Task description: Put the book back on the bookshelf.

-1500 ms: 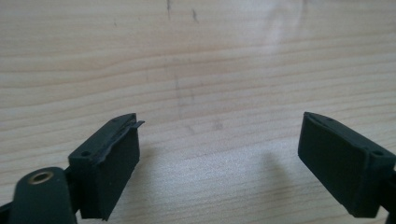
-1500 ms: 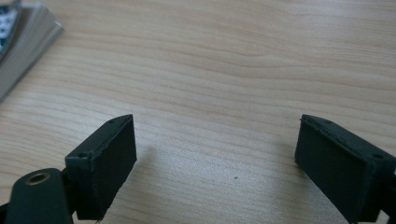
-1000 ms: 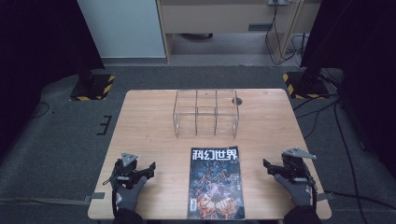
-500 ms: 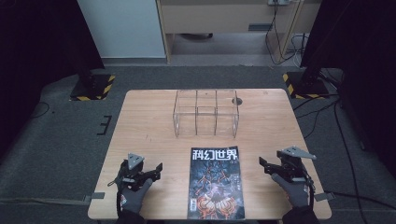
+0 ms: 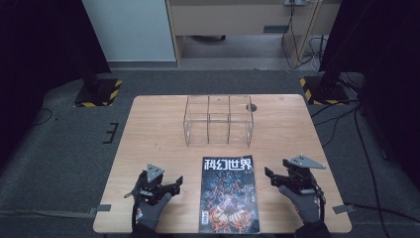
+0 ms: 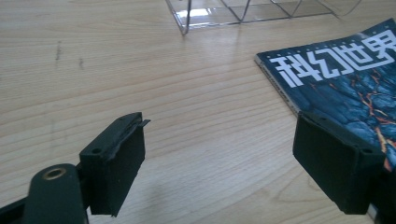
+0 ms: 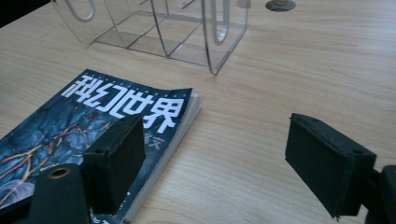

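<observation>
1. Wooden surface [image 5: 148, 129] carries two items: a dark-covered magazine [image 5: 229, 193] lying flat at the near edge, and a clear acrylic rack [image 5: 218, 120] with upright dividers standing farther back, just beyond the magazine's top edge and apart from it.
2. The magazine's long axis runs from the near edge toward the rack; its title end faces the rack.
3. Left tongs [image 5: 166, 186] rest low over the surface to the magazine's left, jaws spread wide and holding nothing. In the left gripper view the magazine [image 6: 345, 79] lies ahead and to the right of the left tongs [image 6: 233, 177], with bare wood between the jaws.
4. Right tongs [image 5: 272, 176] sit to the magazine's right, jaws likewise wide and empty. In the right gripper view the magazine's page edge [image 7: 182, 126] lies just beside the near jaw, whose tip overlaps the cover in the picture; contact cannot be confirmed.
5. Judgement: the right tongs are the nearer to a long edge. A pick-up would call for closing across that edge, then turning the magazine upright to enter a rack slot.
</observation>
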A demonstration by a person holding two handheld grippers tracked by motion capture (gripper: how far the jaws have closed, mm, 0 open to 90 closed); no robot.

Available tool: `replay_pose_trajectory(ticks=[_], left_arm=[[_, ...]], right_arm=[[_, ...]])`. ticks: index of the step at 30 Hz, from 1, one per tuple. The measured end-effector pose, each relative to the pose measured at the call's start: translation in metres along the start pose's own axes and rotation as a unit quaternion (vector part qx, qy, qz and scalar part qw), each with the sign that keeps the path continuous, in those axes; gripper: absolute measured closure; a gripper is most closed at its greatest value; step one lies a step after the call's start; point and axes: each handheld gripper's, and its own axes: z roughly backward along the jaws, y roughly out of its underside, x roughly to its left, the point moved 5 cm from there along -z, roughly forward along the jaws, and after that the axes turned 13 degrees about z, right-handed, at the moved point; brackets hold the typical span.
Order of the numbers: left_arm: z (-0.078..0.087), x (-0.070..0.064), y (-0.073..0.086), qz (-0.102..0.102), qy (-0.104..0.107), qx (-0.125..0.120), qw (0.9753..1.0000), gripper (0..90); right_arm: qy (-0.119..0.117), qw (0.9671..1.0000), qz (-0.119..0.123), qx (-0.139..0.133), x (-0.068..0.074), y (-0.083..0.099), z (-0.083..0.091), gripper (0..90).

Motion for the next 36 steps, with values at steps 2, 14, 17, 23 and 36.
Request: replay_pose_trajectory(ticks=[2, 14, 17, 23, 36], left_arm=[[-0.001, -0.005, 0.001, -0.004, 0.005, 0.002, 1.0000, 16.2], [-0.009, -0.035, 0.011, -0.027, 0.031, 0.019, 0.9990, 19.7], [-0.010, -0.039, 0.013, -0.030, 0.034, 0.019, 0.9988, 21.4], [-0.016, -0.052, 0.020, -0.050, 0.038, 0.032, 0.9975, 21.9], [-0.029, -0.072, 0.033, -0.068, 0.048, 0.059, 0.9948, 21.2]], right_arm=[[-0.004, 1.0000, -0.003, 0.001, 0.003, 0.000, -0.001, 20.5], [-0.021, 0.9996, 0.001, 0.020, 0.021, 0.006, -0.011, 22.8], [-0.028, 0.9993, 0.003, 0.025, 0.027, 0.008, -0.014, 23.2], [-0.041, 0.9985, 0.005, 0.037, 0.037, 0.013, -0.020, 23.8], [-0.071, 0.9957, 0.006, 0.059, 0.059, 0.024, -0.033, 25.4]])
